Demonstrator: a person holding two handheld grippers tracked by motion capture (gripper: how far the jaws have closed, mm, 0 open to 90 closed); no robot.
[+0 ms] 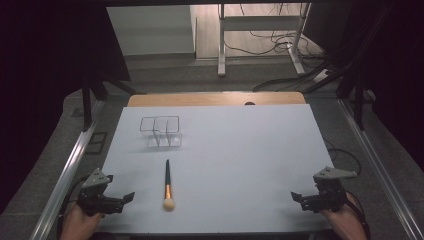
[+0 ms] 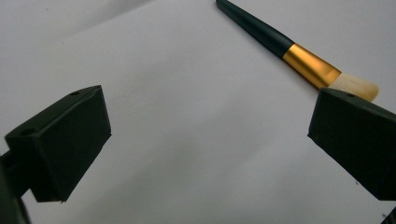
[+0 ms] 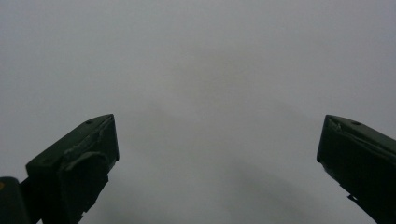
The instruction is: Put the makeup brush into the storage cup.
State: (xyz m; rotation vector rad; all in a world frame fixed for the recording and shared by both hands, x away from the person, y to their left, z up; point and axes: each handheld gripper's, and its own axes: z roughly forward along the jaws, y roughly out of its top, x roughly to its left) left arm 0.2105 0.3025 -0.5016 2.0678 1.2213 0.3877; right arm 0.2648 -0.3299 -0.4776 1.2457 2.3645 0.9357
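- You have a makeup brush (image 1: 168,184) lying flat on the white table (image 1: 240,150), near its front edge: dark green handle, gold ferrule, pale cream bristle head.
- Its handle points away from you toward the clear divided holder (image 1: 161,131); its bristles face you.

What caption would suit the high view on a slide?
Two open grippers, left and right, wait beside a makeup brush and clear organizer.

A clear divided organizer (image 1: 160,131) stands on the white table (image 1: 250,150), with cables (image 1: 280,42) strewn on the floor beyond.
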